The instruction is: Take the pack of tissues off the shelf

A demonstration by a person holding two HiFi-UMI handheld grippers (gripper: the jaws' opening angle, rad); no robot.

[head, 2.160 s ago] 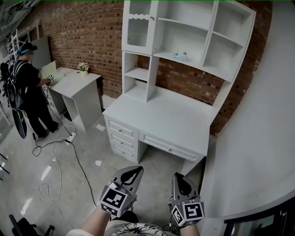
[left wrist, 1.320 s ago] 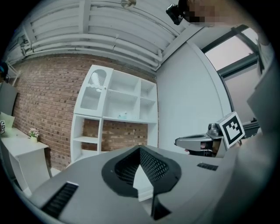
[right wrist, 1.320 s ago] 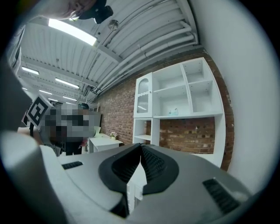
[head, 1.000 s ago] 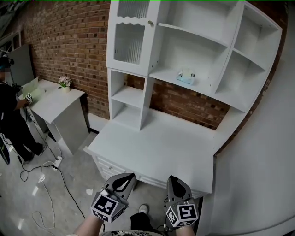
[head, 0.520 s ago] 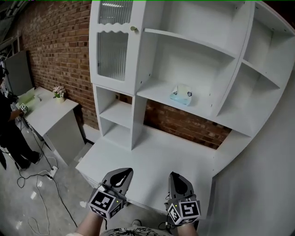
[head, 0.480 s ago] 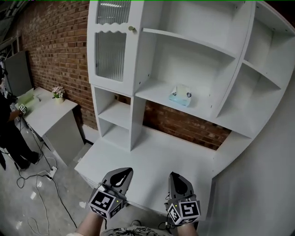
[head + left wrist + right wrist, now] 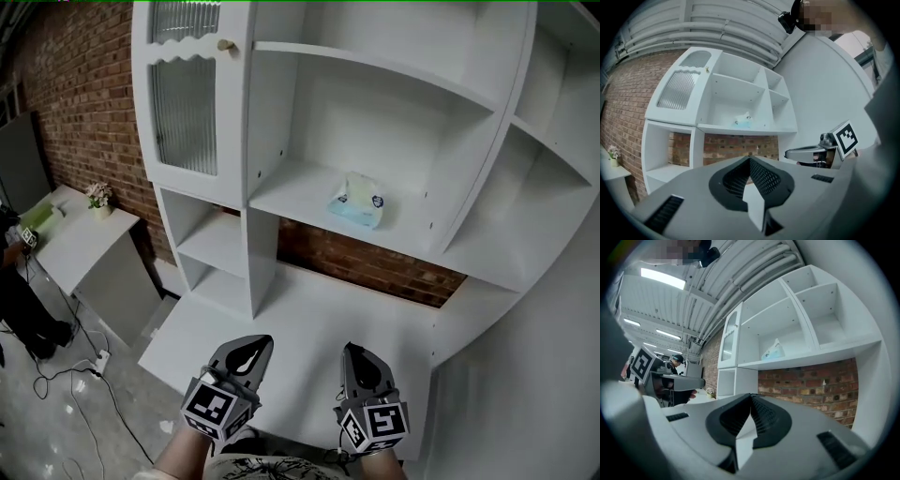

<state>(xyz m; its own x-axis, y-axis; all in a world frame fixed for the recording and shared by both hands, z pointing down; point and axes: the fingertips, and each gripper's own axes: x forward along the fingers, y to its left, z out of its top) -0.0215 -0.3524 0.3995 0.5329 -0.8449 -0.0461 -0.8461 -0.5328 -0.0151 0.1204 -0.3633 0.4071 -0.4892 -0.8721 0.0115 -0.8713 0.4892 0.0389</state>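
A pale blue pack of tissues [image 7: 356, 202] lies on the middle shelf [image 7: 291, 192] of a white hutch, above the desk top [image 7: 300, 328]. The pack [image 7: 742, 122] is small and far off in the left gripper view, and shows as a small pack [image 7: 772, 351] high up in the right gripper view. My left gripper [image 7: 249, 350] and right gripper [image 7: 357, 359] hang side by side low over the desk's front edge, well below the pack. Both are shut with nothing between their jaws.
A glass-fronted cabinet door [image 7: 183, 89] closes the hutch's upper left. Open cubbies [image 7: 211, 244] sit below it and empty shelves [image 7: 553, 178] to the right. A brick wall [image 7: 84, 103] runs left, with a second desk [image 7: 70, 234] holding a small plant [image 7: 97, 199]. Cables [image 7: 66, 375] trail on the floor.
The view has closed in on the hutch: the shelf and tissue pack now loom larger and nearer. Both grippers keep the same low, shut pose.
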